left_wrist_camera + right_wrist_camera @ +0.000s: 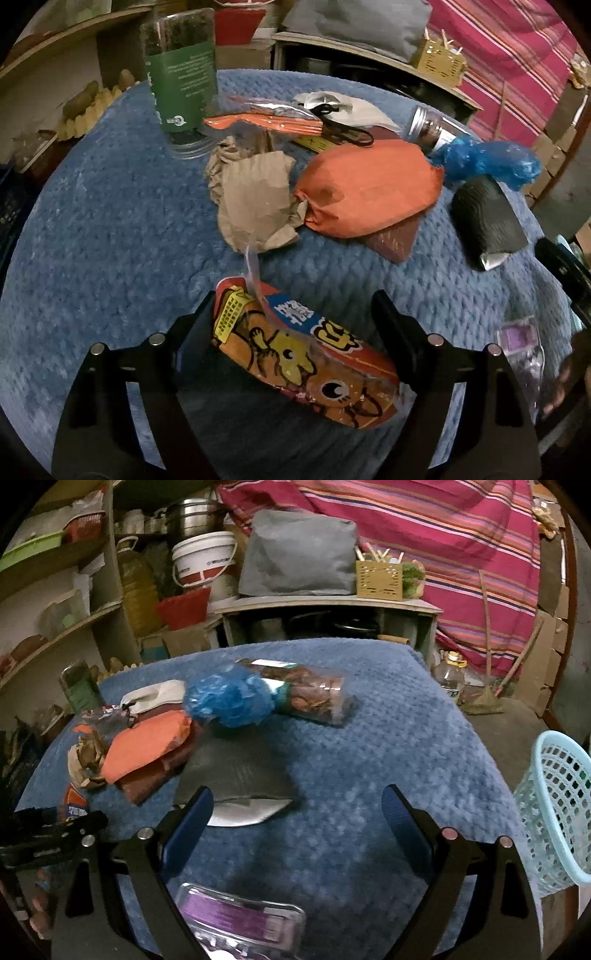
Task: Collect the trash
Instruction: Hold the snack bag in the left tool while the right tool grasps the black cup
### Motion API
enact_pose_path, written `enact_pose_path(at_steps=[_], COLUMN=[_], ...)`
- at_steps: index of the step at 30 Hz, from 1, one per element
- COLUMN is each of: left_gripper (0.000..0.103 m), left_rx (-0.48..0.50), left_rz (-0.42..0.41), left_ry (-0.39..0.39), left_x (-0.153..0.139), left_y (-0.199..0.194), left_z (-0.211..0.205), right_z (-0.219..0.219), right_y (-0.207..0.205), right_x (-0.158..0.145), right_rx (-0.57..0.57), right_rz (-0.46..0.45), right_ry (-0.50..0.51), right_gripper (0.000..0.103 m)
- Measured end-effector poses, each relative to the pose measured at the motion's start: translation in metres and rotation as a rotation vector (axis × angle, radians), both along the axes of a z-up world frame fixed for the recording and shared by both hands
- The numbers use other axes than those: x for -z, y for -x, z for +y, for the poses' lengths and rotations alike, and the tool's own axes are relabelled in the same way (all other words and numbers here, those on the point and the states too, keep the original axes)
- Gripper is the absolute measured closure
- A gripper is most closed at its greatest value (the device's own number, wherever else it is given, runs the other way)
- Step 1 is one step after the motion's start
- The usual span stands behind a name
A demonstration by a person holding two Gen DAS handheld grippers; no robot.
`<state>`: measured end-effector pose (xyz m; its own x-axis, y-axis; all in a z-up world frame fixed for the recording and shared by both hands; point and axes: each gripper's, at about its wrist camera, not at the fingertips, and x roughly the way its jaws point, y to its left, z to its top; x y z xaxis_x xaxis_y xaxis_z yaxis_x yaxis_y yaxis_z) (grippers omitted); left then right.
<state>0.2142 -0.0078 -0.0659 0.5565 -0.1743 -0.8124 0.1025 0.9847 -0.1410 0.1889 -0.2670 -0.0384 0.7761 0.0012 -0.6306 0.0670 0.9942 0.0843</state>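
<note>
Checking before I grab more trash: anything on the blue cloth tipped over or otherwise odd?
Yes. The green-labelled jar stands upside down at the far left, its label text inverted. The clear jar with brown contents lies on its side beside the blue plastic bag.

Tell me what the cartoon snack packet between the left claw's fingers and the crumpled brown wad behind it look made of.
Cartoon snack packet: thin glossy plastic film, probably; shiny highlights, clear sealed edge.
Crumpled brown wad: matte kraft-type paper; sharp creases, no sheen.

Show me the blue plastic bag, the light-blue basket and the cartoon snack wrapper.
Blue plastic bag (229,698): right wrist view, crumpled middle.
Light-blue basket (554,812): right wrist view, lattice wall.
Cartoon snack wrapper (295,358): left wrist view, printed front.
</note>
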Motion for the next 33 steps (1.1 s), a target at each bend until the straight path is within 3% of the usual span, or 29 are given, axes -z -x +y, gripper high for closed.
enact_pose_path(at_steps=[7,16,18,19,25,33], left_gripper=[0.023,0.023,0.023,0.023,0.023,0.023], left_rx=[0.018,-0.008,-0.01,-0.009,0.009,0.042], left_rz=[-0.068,-0.135,-0.14,-0.144,-0.168,-0.225], left_ry=[-0.045,-0.09,-0.098,-0.103,-0.096,-0.092], left_x=[-0.015,-0.027,-0.027,-0.028,-0.034,-0.051], left_y=[0.013,0.012,0.013,0.014,0.017,0.031], left_z=[0.02,0.038,0.037,0.035,0.025,-0.004], right_z=[0.029,0.046,0.049,0.051,0.05,0.007], right_y=[-0.029,-0.064,-0.066,-0.066,-0.045,0.01], right_x=[-0.003,0.008,0.012,0.013,0.008,-0.027], right_rx=[-0.051,-0.067,-0.082,-0.096,-0.113,-0.126], right_rz=[0.031,0.144,0.16,0.166,0.125,0.016], right_ry=[0.046,0.101,0.106,0.1,0.138,0.004], right_gripper=[0.012,0.013,0.017,0.025,0.026,0.026])
